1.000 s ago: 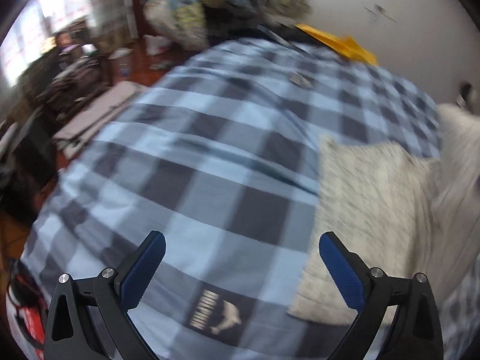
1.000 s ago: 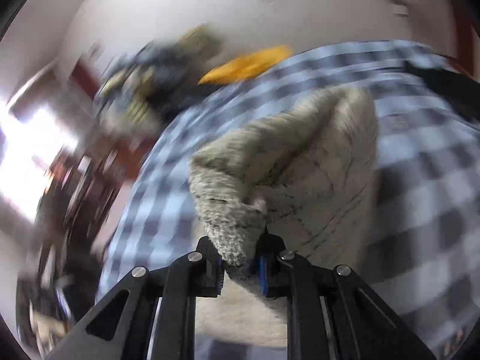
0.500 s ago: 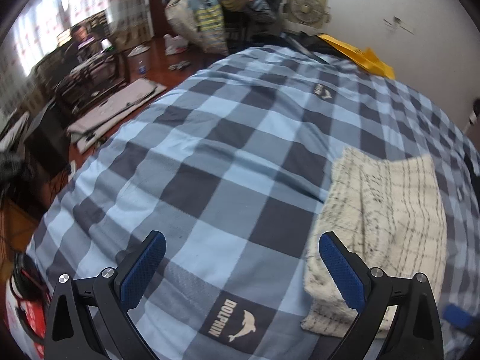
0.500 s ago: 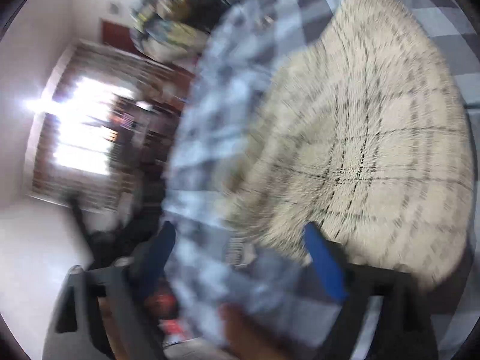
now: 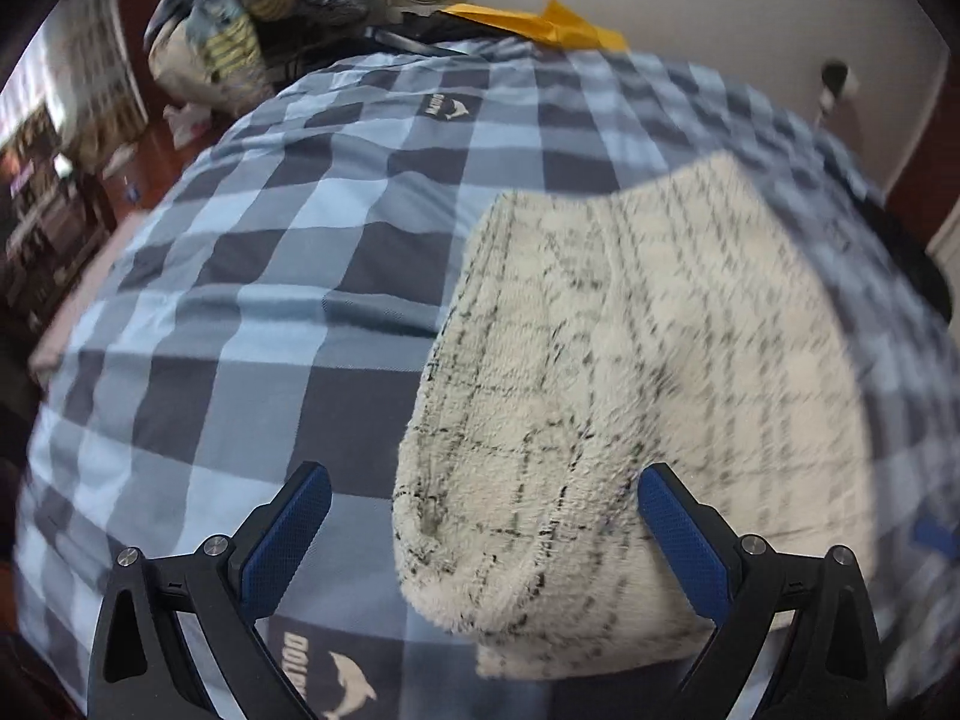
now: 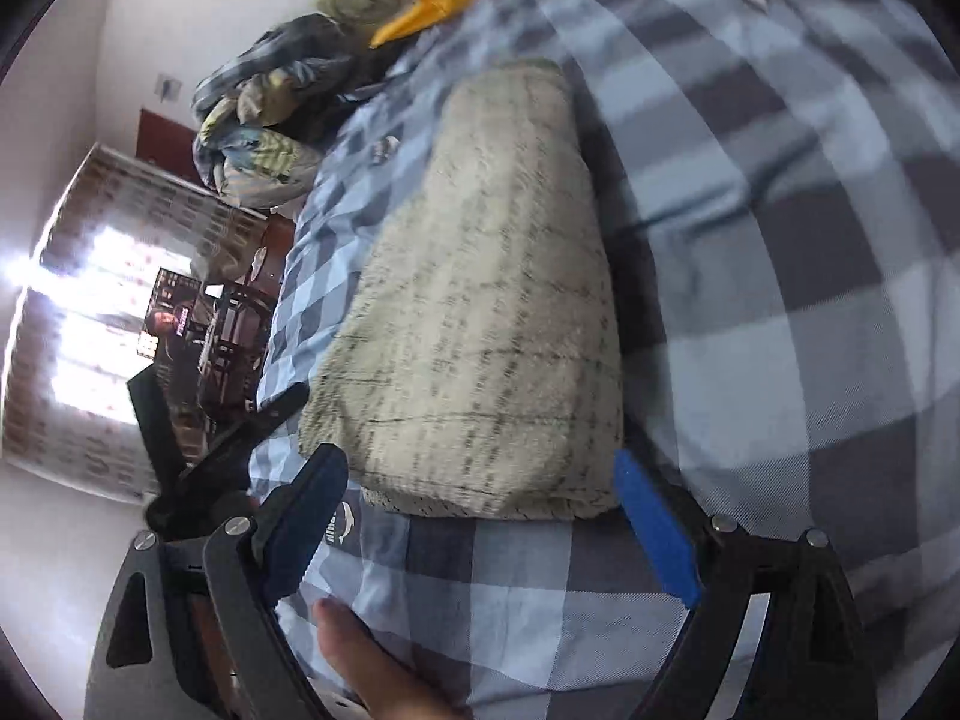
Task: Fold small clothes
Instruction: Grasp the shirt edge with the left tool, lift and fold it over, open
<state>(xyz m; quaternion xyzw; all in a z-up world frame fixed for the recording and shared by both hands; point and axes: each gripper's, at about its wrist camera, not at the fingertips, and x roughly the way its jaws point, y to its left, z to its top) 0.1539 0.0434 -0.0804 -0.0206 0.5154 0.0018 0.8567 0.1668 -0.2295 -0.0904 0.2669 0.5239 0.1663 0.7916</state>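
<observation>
Fleece garment (image 5: 630, 372) folded on checked bedspread (image 5: 288, 276); clothes pile (image 5: 252, 30) beyond.

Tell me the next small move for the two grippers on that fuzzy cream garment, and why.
Probably close in on the near edge of the cream garment for another fold. It lies folded into a long strip on the checked bedspread, and both the left gripper and the right gripper stand open with nothing held, the near end lying between their fingers, so each could likely pinch a near corner.
</observation>
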